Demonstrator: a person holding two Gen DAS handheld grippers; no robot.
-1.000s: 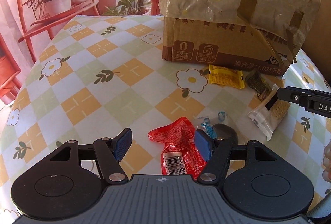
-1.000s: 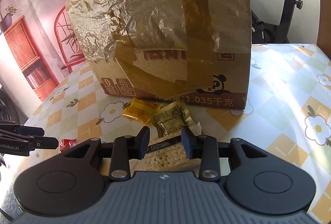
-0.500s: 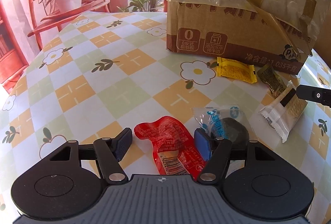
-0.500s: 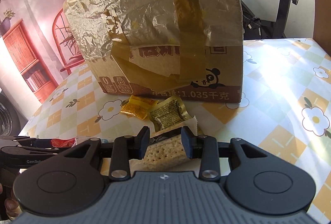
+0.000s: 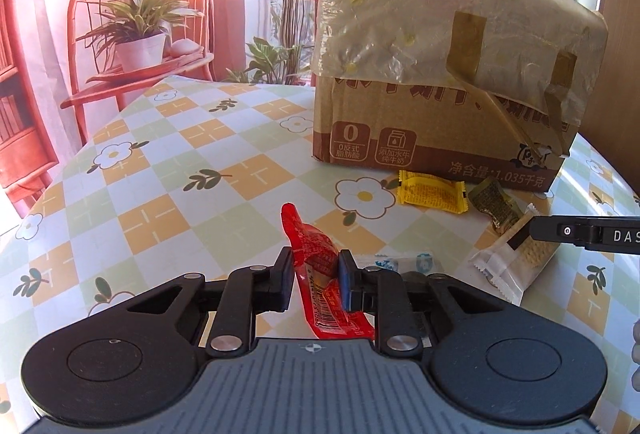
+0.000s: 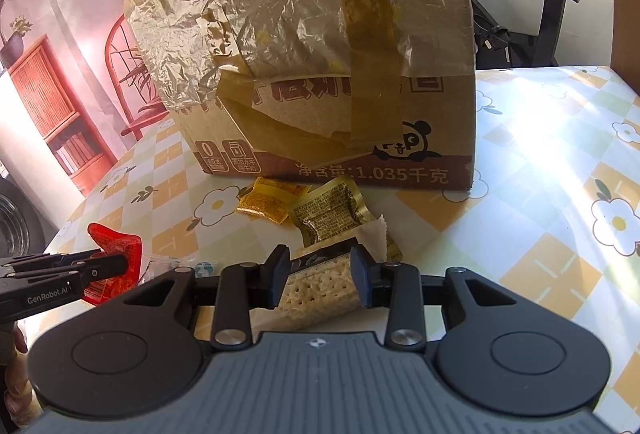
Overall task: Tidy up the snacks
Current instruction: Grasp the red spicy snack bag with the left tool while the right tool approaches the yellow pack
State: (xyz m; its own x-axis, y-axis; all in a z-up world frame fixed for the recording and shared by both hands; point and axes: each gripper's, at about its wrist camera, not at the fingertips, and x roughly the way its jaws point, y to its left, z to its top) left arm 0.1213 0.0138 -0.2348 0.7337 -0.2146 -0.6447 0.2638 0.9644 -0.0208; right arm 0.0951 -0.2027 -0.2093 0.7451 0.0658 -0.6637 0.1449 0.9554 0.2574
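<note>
The left gripper (image 5: 314, 280) is closing its jaws on a red snack packet (image 5: 320, 266), which stands on edge between the blue pads with its tip sticking up above them and its barcoded end hanging toward the camera. Just to its right on the checked flower tablecloth (image 5: 160, 193) lies a clear wrapper with blue print (image 5: 404, 262). The right gripper (image 6: 319, 276) has its pads clamped on the sides of a cracker pack (image 6: 320, 292) in a clear and white wrapper, held near the tablecloth. Beyond it lie a yellow sachet (image 6: 272, 203) and an olive-gold sachet (image 6: 328, 215), side by side and touching, both just in front of a tall cardboard box (image 6: 340, 73) covered in crinkled plastic film and brown tape, standing on the table
</note>
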